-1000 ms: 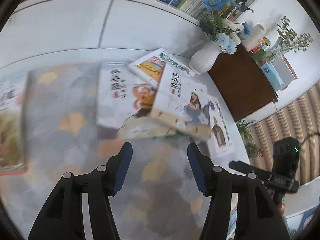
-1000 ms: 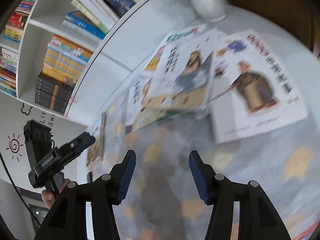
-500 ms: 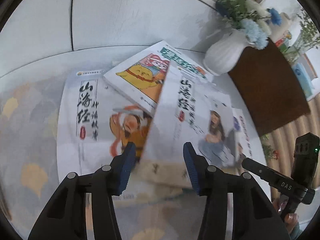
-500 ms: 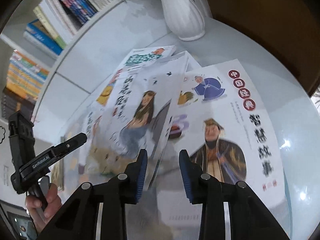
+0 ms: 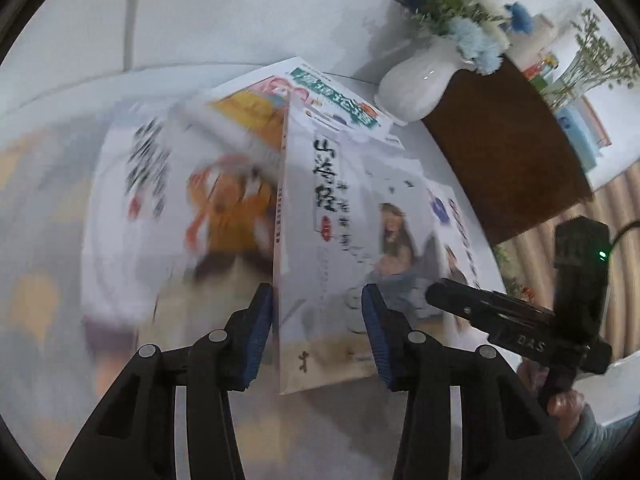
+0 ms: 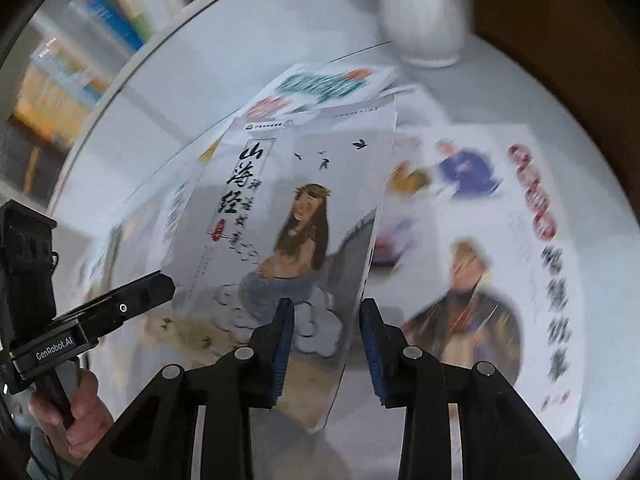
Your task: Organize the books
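Note:
A white book with a long-haired woman on its cover (image 5: 348, 232) (image 6: 288, 224) is tilted up off the pile, one in each view's centre. My left gripper (image 5: 316, 332) is open, its jaws straddling the book's spine edge. My right gripper (image 6: 326, 344) is open, its jaws astride the book's opposite edge. Beneath lie a white book with an orange figure (image 5: 180, 208), a yellow cartoon book with a green title (image 5: 320, 92) (image 6: 320, 84), and a book with a robed man (image 6: 480, 264).
A white vase (image 5: 416, 84) (image 6: 424, 12) with blue flowers stands at the back beside a dark brown panel (image 5: 504, 152). Shelves of books (image 6: 80, 64) run behind the white round table (image 6: 408, 120). A patterned cloth (image 5: 36, 300) covers the table's left.
Both grippers have moved in on the woman-cover book from either side. The book has tipped up from flat onto a steep tilt. The jaws of each have narrowed slightly.

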Motion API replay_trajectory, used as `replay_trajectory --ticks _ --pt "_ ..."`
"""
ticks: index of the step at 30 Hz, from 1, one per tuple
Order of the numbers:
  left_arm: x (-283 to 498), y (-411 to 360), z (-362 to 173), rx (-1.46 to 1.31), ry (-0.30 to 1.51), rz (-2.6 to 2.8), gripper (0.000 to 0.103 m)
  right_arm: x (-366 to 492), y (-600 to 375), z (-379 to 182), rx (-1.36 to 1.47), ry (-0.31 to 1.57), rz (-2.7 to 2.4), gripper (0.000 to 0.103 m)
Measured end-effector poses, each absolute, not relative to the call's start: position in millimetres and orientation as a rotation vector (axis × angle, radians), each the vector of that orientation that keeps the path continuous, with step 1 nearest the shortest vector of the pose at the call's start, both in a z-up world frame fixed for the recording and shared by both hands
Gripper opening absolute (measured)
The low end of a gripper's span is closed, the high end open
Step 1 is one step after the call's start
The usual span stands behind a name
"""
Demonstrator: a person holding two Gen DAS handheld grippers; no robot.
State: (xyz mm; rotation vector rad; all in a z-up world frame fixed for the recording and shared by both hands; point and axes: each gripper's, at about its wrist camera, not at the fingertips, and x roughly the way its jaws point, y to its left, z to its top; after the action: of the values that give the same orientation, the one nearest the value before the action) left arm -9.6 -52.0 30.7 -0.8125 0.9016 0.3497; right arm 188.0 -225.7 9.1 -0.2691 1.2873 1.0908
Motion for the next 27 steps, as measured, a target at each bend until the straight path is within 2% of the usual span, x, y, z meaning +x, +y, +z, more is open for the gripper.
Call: replay_trajectory --ticks 6,11,12,15,22,27 --pt "-125.5 -117.5 32.0 -0.935 0.901 0.477 0.041 91.5 -253.4 15.4 -0.421 1.290 1.240 0.035" --pt "-176.9 -141.5 7.5 -1.039 0.885 0.549 0.041 57.2 -275.4 -8.5 -0.462 1.393 1.264 0.035" --pt "-182.4 -143.6 2.5 -1.050 0.885 0.561 0.038 54.7 -279.8 -11.8 -0.467 1.406 1.259 0.035" --pt "-193.6 -153.4 -4.9 -1.069 0.887 0.575 0.021 54.5 -294.3 -9.8 -0.474 1.390 1.250 0.035" --pt "-206.1 -174.1 -12.7 -1.090 0.889 0.598 0.020 52.7 -317.8 -17.0 -0.434 1.387 1.223 0.035" --pt "-206.4 -172.1 -15.1 -1.128 0.847 0.608 0.020 48.7 -323.2 -21.3 -0.347 1.361 1.241 0.029"
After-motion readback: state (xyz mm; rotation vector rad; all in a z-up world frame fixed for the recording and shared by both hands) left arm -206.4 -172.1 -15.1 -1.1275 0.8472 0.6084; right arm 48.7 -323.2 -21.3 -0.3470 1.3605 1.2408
